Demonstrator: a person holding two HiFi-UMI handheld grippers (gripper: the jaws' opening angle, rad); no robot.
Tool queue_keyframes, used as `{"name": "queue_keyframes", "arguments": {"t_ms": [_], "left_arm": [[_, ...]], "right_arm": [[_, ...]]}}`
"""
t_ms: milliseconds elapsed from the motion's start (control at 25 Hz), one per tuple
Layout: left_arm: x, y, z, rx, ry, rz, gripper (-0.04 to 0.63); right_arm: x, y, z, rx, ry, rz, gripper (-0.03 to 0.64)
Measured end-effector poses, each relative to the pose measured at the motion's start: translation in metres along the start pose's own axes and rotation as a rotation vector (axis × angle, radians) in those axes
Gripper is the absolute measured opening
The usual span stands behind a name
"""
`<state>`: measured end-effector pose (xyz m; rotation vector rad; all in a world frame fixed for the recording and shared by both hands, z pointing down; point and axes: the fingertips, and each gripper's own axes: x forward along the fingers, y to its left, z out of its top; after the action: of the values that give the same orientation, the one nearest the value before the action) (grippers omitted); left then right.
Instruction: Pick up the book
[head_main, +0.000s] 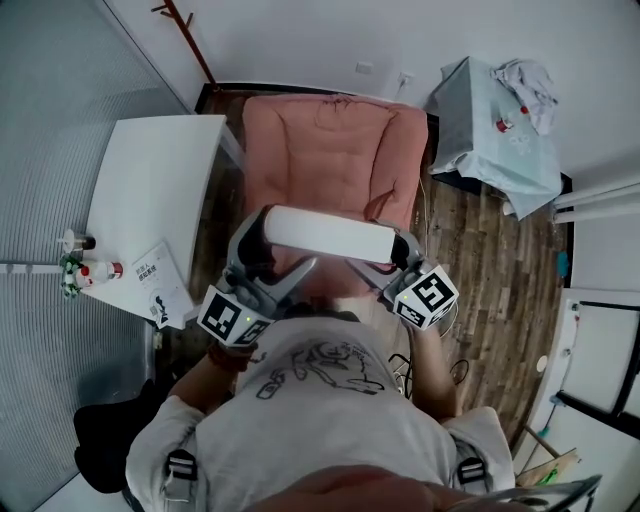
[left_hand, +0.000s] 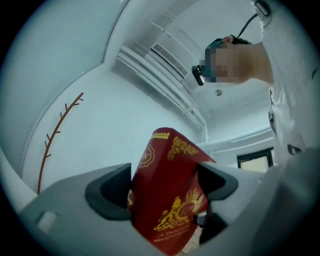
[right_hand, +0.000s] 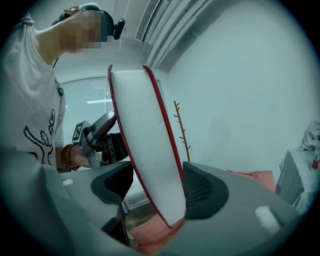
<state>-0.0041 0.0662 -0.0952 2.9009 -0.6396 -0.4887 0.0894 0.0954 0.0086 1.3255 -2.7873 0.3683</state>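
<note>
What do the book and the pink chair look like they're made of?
The book: probably a card or hardback cover, red with a slight sheen and gold print; white paper page block. The pink chair: soft, matte padded fabric, going by its stitched creases.

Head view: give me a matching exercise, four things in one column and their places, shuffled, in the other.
Things:
1 book
2 booklet
3 pink armchair
4 cloth-covered stand

Places:
A on the white table
B upper right, by the wall
C clamped in the jaws of the left gripper and the right gripper
D beneath the held book

Pairs: 1-C, 2-A, 3-D, 4-B
</note>
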Motion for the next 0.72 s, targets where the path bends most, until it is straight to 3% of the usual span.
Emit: {"name": "queue_keyframes", "arguments": {"t_ms": [720], "left_arm": [[0.0089,-0.0045,0.0027,-0.011,-0.015,-0.002,0.407]], "right_arm": [[-0.0048,-0.0067,0.0039,-0.024,0.015,0.001,0.308]]}}
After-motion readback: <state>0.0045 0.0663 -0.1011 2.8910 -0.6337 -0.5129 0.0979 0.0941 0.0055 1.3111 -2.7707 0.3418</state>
